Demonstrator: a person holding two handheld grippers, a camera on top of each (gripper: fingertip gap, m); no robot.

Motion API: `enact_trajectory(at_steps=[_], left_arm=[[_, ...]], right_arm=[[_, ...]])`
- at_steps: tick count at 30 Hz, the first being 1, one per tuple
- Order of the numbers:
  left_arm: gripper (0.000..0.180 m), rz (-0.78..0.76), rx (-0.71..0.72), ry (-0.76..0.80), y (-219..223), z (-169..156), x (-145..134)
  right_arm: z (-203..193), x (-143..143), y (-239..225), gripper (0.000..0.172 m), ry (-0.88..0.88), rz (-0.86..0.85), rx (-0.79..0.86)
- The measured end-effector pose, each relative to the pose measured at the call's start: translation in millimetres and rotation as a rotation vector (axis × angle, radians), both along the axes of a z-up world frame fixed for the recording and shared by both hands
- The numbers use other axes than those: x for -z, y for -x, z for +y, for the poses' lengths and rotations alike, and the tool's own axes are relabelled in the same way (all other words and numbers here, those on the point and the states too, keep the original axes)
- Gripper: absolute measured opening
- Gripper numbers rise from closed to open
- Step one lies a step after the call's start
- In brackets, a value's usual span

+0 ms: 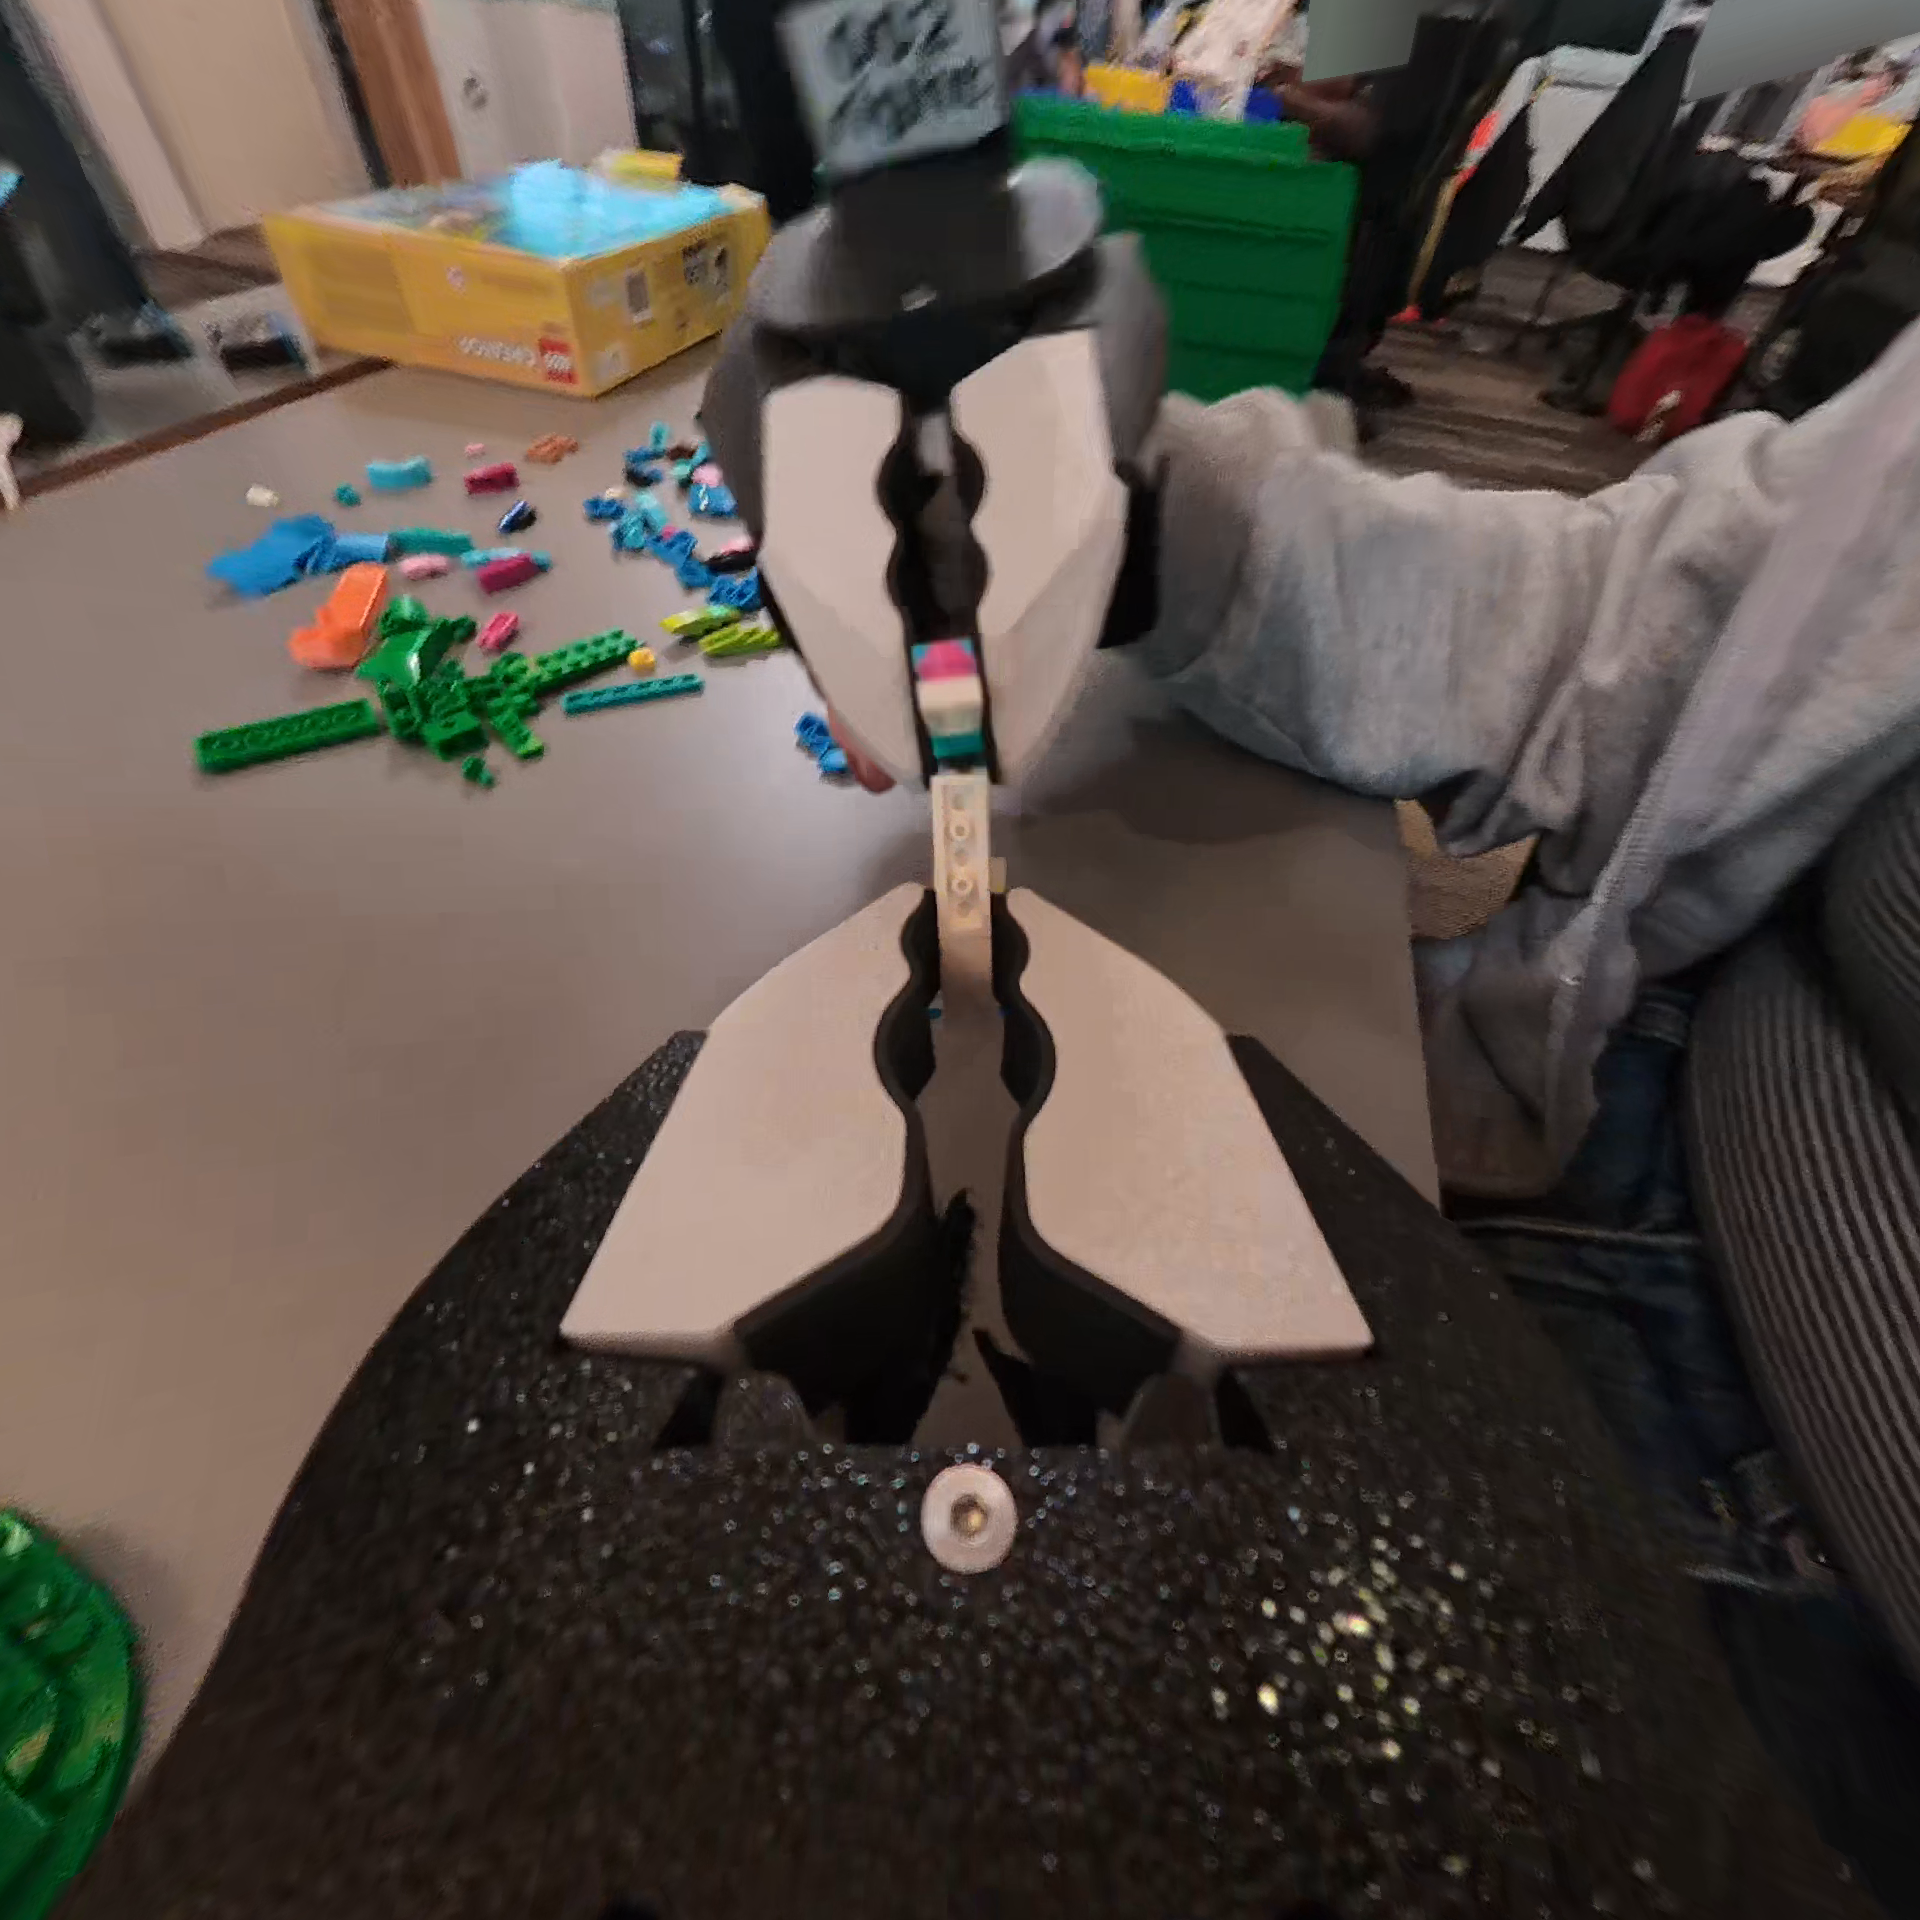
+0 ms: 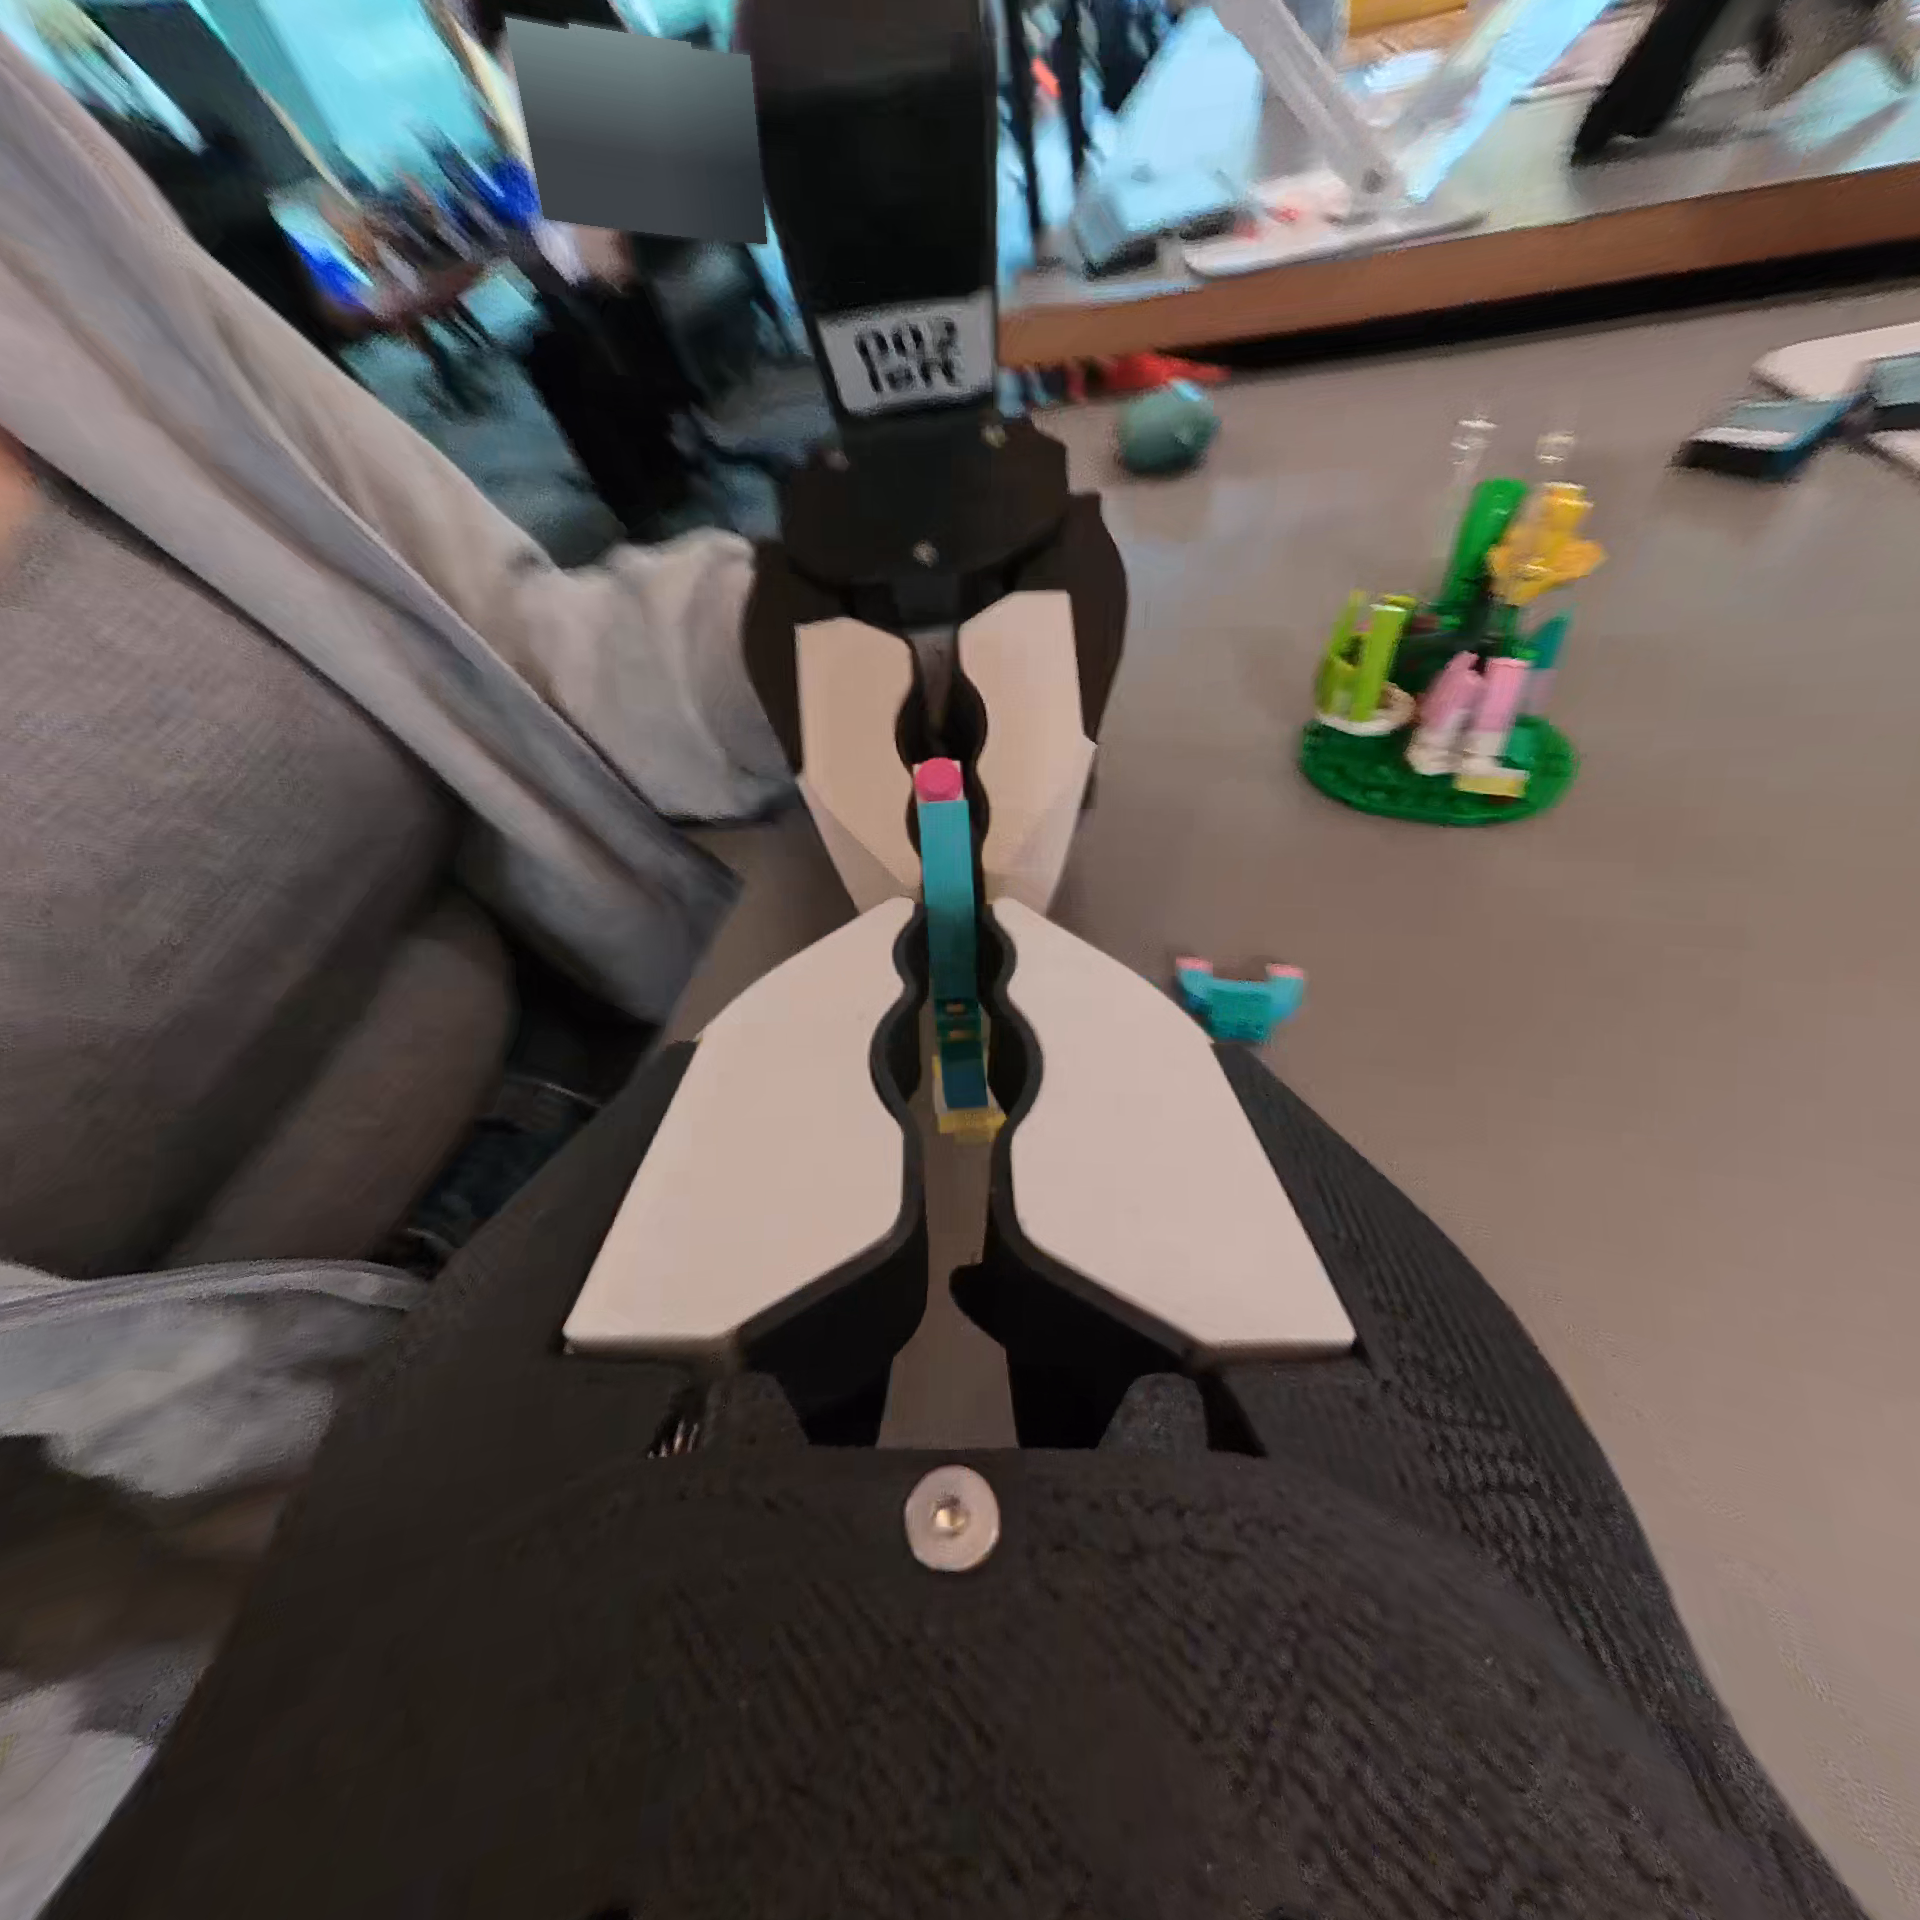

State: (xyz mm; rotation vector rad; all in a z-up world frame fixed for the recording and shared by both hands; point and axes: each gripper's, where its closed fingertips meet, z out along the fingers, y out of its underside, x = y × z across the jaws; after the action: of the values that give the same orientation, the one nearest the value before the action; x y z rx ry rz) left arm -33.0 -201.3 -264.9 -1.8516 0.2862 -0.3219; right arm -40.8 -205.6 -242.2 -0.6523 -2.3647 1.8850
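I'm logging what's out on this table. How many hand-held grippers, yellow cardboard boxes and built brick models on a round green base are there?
Hand-held grippers: 2, the left hand-held gripper and the right hand-held gripper
Yellow cardboard box: 1
Brick model on a round green base: 1
Total: 4

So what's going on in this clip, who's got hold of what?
A person holds two grippers tip to tip above a grey table. The left gripper is closed on a white brick plate; the right gripper is closed on a teal brick piece with a pink stud, and the pieces meet between them. Loose bricks and a yellow box lie beyond; a green-based brick model stands aside.
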Motion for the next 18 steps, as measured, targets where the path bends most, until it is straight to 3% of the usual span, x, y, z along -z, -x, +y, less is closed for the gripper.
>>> enact_trajectory(at_steps=[6, 11, 15, 18], left_arm=[[0.009, -0.037, 0.063, -0.062, -7, -5, -8], [0.009, -0.042, -0.06, 0.054, 19, -6, 10], [0.008, -0.078, -0.116, 0.103, 35, -15, 14], [0.008, -0.137, -0.166, 0.077, 46, -18, 9]], right_arm=[[-4, -13, -10, 0.007, 0.287, -0.204, -0.17], [4, 2, 16, 0.007, 0.104, -0.07, 0.057], [19, -6, 31, 0.007, 0.115, -0.055, 0.185], [43, 15, 41, 0.007, -0.08, -0.063, 0.327]])
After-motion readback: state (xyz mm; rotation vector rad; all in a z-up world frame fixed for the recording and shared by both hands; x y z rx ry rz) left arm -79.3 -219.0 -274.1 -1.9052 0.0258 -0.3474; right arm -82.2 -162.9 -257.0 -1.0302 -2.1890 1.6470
